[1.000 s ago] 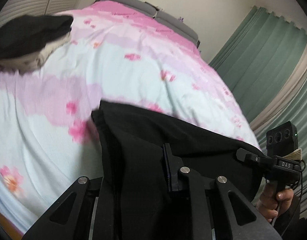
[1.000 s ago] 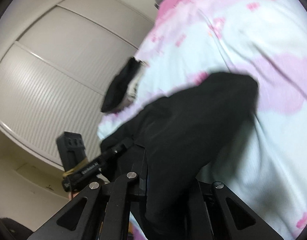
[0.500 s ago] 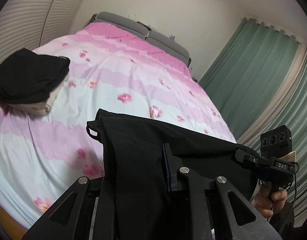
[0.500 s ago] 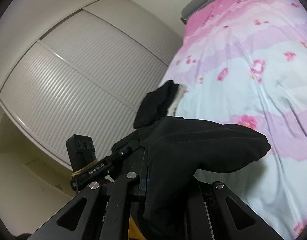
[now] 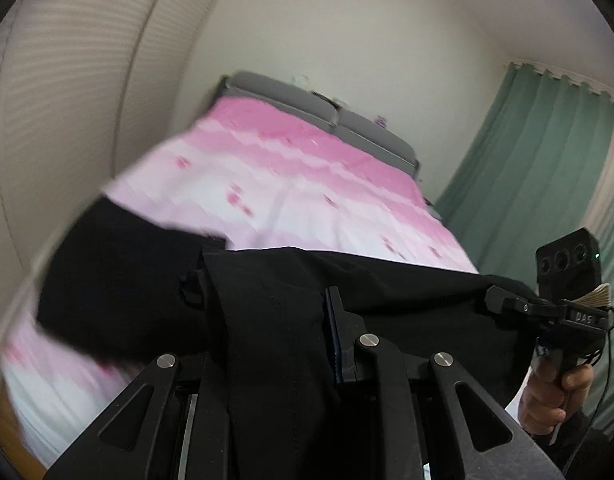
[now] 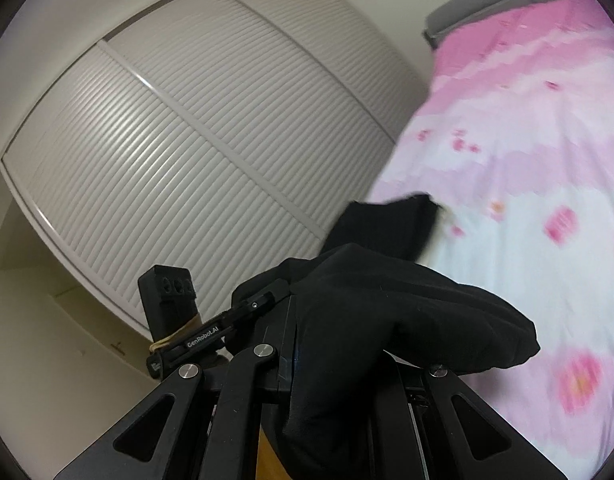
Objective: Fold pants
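Both grippers are clamped on one pair of black pants (image 5: 387,304), which hangs stretched in the air between them above the bed. Nearest in the left wrist view, the left gripper (image 5: 275,320) has its two black fingers closed tight on the cloth, which drapes down over them and hides the tips. To the right of that, the right gripper (image 5: 503,300) pinches the far end of the same stretched edge, held by a hand (image 5: 555,396) wrapped around its handle.

From the right wrist view, the right gripper's fingers are buried under a bunched fold of the pants (image 6: 387,320), its jaws pressed together on the fabric. The left gripper (image 6: 267,300) reaches in from the left and grips the cloth beside it.

Behind the pants lies a bed (image 5: 307,192) with a pink and white flowered cover, blurred by motion. A second dark garment (image 6: 391,220) rests on the cover near its left edge. Farther back stand a grey headboard (image 5: 307,104), a slatted white wardrobe (image 6: 187,160), and green curtains (image 5: 539,168).
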